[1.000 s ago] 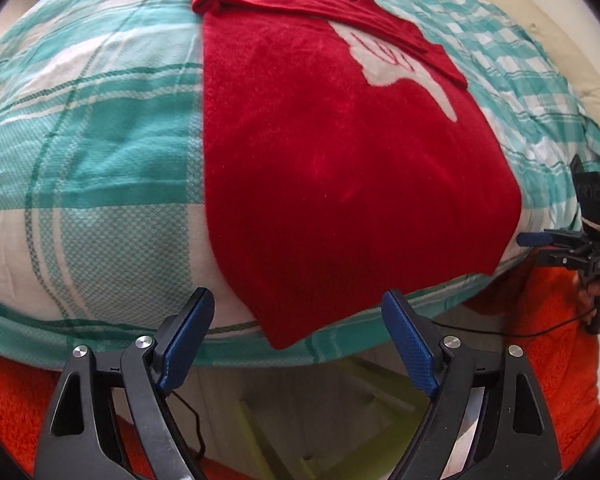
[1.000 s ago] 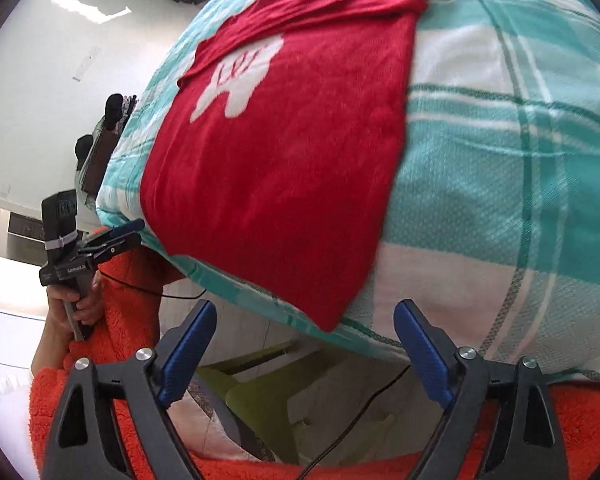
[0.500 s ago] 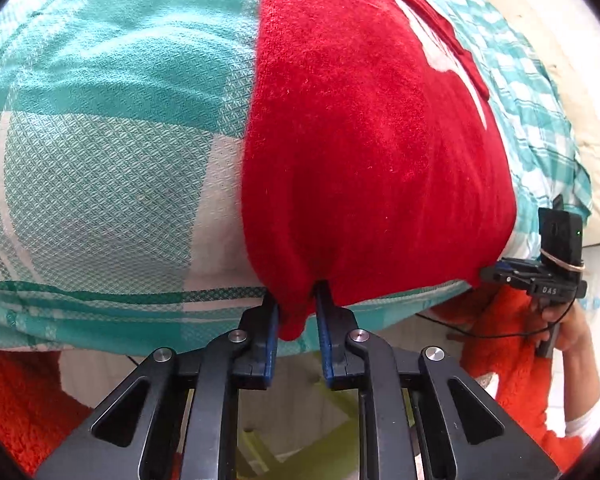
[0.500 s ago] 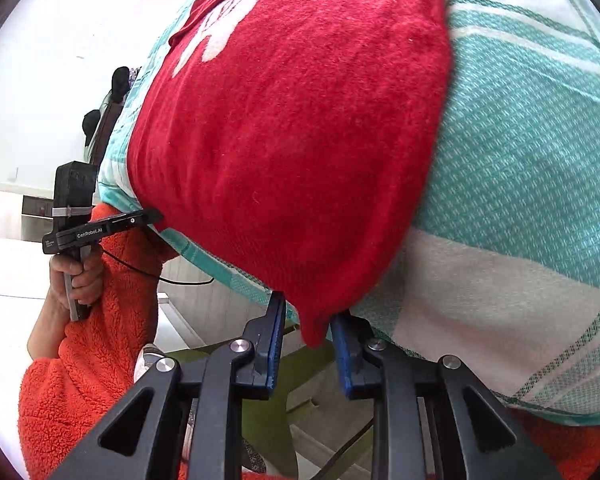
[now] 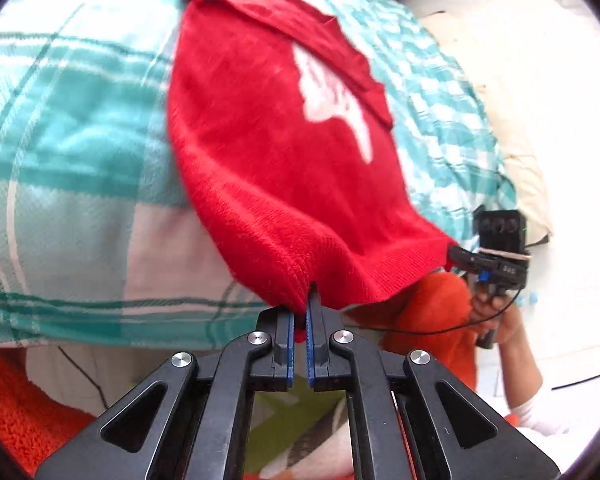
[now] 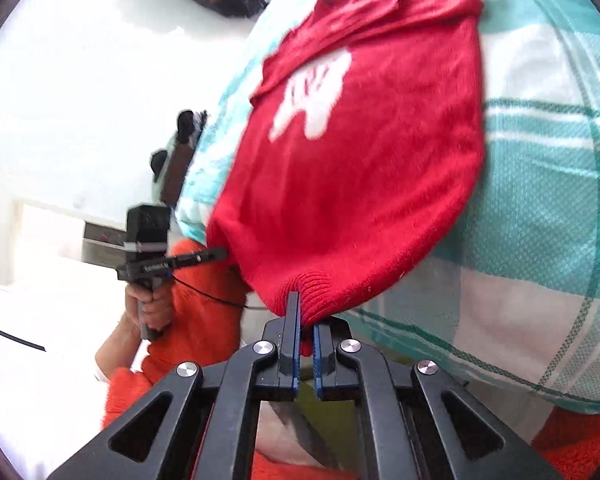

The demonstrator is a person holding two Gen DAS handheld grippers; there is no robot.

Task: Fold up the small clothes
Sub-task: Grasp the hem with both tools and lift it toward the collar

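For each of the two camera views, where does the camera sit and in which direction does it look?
Left wrist view: sits on the left gripper, looks along its fingers over the red sweater on the checked cloth; the right gripper and its hand show at right.
Right wrist view: sits on the right gripper, looks over the same sweater; the left gripper and orange sleeve show at left.
Shared: sweater, cloth, both grippers clamping the hem's corners.

Checked cloth [image 5: 80, 168] bare beside sweater [image 5: 260, 140] (both sides), edge open
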